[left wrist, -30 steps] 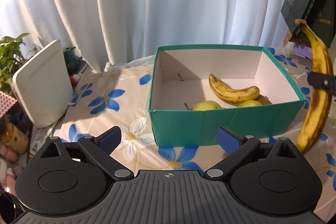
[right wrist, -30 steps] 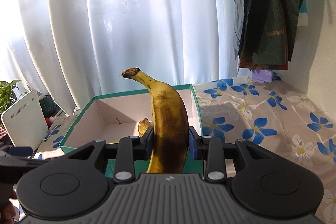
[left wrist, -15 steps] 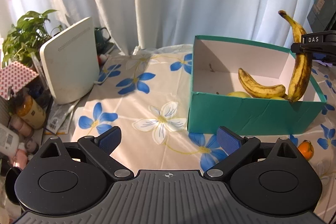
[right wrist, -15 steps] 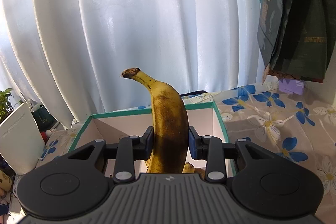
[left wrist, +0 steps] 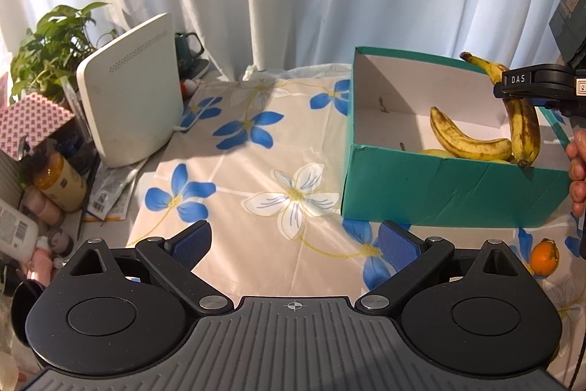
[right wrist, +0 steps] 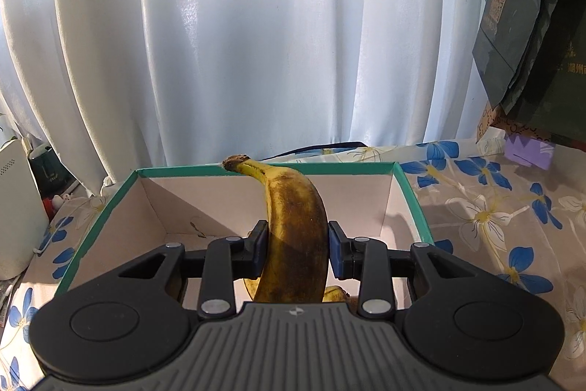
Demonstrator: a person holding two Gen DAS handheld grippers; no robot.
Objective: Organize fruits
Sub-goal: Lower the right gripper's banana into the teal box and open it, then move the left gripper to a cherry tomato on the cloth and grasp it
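My right gripper (right wrist: 296, 246) is shut on a spotted yellow banana (right wrist: 293, 226), held upright over the green box (right wrist: 91, 233). In the left wrist view the same banana (left wrist: 525, 131) hangs with its lower tip inside the box (left wrist: 439, 193), beside another banana (left wrist: 465, 141) lying there with pale yellow fruit (left wrist: 437, 153) under it. A small orange (left wrist: 544, 257) lies on the cloth in front of the box. My left gripper (left wrist: 295, 244) is open and empty, low over the flowered tablecloth (left wrist: 256, 171), left of the box.
A white router (left wrist: 130, 90), a potted plant (left wrist: 47, 50), a green mug (left wrist: 188, 48) and several jars and bottles (left wrist: 55, 182) crowd the table's left side. Dark paper bags (right wrist: 531, 24) hang at the right. White curtains are behind.
My right gripper has lowered the banana toward the box, its tip now inside. My left gripper has drawn back and leftward, away from the box.
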